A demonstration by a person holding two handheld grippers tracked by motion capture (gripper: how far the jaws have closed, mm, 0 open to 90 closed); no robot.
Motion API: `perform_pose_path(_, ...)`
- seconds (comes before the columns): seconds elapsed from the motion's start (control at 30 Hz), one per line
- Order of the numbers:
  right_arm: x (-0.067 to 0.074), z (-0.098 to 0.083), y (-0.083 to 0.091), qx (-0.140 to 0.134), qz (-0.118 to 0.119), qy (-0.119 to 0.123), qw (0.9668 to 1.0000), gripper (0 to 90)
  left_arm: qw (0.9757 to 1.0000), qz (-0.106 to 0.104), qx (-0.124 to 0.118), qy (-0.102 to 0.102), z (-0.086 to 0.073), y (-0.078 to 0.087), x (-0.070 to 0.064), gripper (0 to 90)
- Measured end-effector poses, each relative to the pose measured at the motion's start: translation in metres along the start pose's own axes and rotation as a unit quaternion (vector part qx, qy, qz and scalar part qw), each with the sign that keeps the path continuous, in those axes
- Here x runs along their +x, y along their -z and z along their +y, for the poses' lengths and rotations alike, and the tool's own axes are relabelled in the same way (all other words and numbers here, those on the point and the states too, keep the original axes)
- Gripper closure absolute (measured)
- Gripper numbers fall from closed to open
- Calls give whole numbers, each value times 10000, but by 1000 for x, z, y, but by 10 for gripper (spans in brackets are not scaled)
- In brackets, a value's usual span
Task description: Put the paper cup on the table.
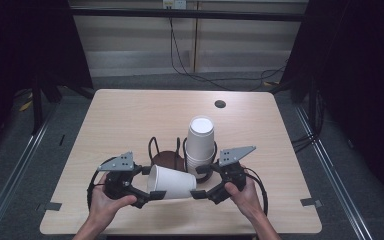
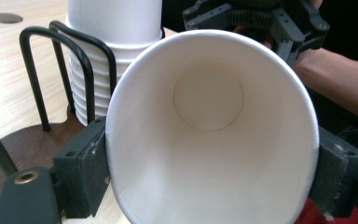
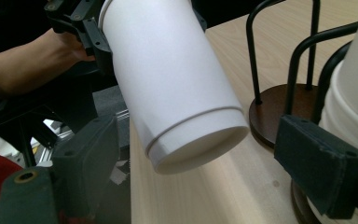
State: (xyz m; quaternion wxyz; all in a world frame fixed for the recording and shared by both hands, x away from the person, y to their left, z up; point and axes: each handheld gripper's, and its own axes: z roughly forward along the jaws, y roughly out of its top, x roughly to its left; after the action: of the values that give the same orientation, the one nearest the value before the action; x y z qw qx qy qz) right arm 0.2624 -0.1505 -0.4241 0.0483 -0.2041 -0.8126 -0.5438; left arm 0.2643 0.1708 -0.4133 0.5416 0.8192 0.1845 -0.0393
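Note:
A single white paper cup (image 1: 172,182) lies on its side just above the table's front. My left gripper (image 1: 152,184) is shut on it at the rim; in the left gripper view the cup's open mouth (image 2: 209,121) faces the camera, with my left gripper (image 2: 209,172) pressing a pad on each side. My right gripper (image 1: 199,182) stands open around the cup's base (image 3: 200,144). In the right gripper view its jaws (image 3: 205,161) are spread with gaps on both sides. A tall stack of white cups (image 1: 200,140) stands in a holder behind.
The holder has black wire loops (image 2: 42,70) on round brown bases (image 1: 166,157), and its left place is bare. The wooden table (image 1: 130,115) has a small round hole (image 1: 220,104) at the back. Cables run across the floor beyond the table.

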Motion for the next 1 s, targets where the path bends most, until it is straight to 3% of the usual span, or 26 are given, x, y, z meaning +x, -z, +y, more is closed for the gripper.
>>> perform_pose_path(0.1, 0, 0, 1, -15, -67, -9, 10000, 143, 10000, 52, 74, 32, 1, 3, 0, 153)
perform_pose_path(0.17, 0, 0, 3, -26, -89, -9, 10000, 143, 9996, 207, 208, 40, 2, 5, 0, 153)
perform_pose_path(0.37, -1, 1, 11, -102, -254, -2, 9996, 143, 9994, 230, 258, 82, 3, 16, 1, 153)
perform_pose_path(0.43, -1, -1, 14, -136, -320, -23, 9994, 143, 9989, 357, 297, 85, 2, 18, 1, 153)
perform_pose_path(0.53, -3, -3, 18, -361, -372, -121, 9986, 143, 9983, 417, 373, 152, -2, 22, 2, 153)
perform_pose_path(1.0, 1, -17, 32, -319, -1074, -268, 9933, 149, 9939, 772, 714, 321, -3, 59, 14, 145)
